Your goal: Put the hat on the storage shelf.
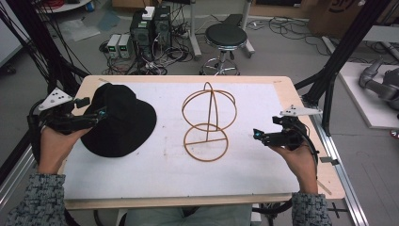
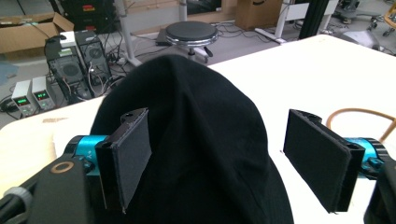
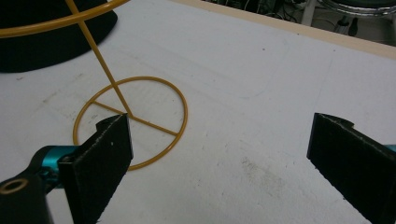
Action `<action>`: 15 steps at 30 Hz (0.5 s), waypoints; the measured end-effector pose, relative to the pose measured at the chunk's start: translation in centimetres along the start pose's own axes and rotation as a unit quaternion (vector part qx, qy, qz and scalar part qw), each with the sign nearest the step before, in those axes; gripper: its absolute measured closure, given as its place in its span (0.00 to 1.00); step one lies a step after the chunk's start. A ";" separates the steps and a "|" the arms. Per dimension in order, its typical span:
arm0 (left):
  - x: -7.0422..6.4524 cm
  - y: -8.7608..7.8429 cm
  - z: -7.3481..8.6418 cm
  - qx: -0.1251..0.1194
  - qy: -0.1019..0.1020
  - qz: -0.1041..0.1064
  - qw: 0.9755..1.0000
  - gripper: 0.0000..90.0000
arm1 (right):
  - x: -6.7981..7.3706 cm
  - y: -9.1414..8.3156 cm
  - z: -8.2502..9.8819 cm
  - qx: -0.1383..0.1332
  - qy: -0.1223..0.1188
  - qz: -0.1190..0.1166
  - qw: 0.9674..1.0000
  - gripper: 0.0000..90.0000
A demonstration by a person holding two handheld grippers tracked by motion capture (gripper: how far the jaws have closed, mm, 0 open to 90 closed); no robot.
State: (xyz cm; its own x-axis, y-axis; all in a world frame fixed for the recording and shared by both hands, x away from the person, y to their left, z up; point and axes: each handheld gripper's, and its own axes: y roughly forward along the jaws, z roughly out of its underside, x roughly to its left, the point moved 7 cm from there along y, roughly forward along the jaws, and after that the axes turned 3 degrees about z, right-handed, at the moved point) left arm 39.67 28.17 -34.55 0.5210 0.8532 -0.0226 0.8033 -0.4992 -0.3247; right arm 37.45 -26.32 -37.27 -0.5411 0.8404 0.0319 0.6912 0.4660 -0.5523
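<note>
One black hat (image 2: 196, 140) sits between the wide-open jaws of the left gripper (image 2: 224, 163), and one wire stand (image 3: 130, 121) lies just ahead of the right gripper (image 3: 219, 168), also wide open.

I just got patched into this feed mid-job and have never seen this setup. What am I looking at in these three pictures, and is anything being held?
There is no robot arm here. A person stands at a table and holds a hand-held two-jaw gripper in each hand. The high view looks down from above: the left gripper is at the left, the right gripper at the right. The other two pictures come from cameras riding on the grippers, looking out between their own black jaws.

On the white table top lie a black hat and an upright yellow wire hat stand with a ring base.

In the left gripper view, the jaws are spread with the hat between them, not clamped. In the right gripper view, the jaws are open over bare table, the stand's base just ahead. Nothing is held.
</note>
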 end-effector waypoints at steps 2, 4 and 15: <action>0.1 0.2 -0.3 -0.003 0.001 0.000 1.000 0.26 | 0.3 -0.1 0.2 0.001 0.000 0.000 1.000 0.07; 0.0 0.6 -0.6 -0.008 0.003 0.001 1.000 0.26 | 0.5 -0.2 0.4 0.003 -0.002 -0.002 1.000 0.07; 1.4 2.9 -0.6 -0.012 -0.002 -0.017 1.000 0.28 | 1.6 -0.8 1.1 0.009 -0.013 -0.008 1.000 0.07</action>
State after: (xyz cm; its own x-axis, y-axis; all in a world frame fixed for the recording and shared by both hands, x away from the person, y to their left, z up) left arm 42.91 27.80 -34.97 0.4920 0.8705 -0.0150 0.8277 -0.4730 -0.3018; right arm 35.48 -25.67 -37.69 -0.5649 0.8249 0.0194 0.6737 0.4747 -0.5664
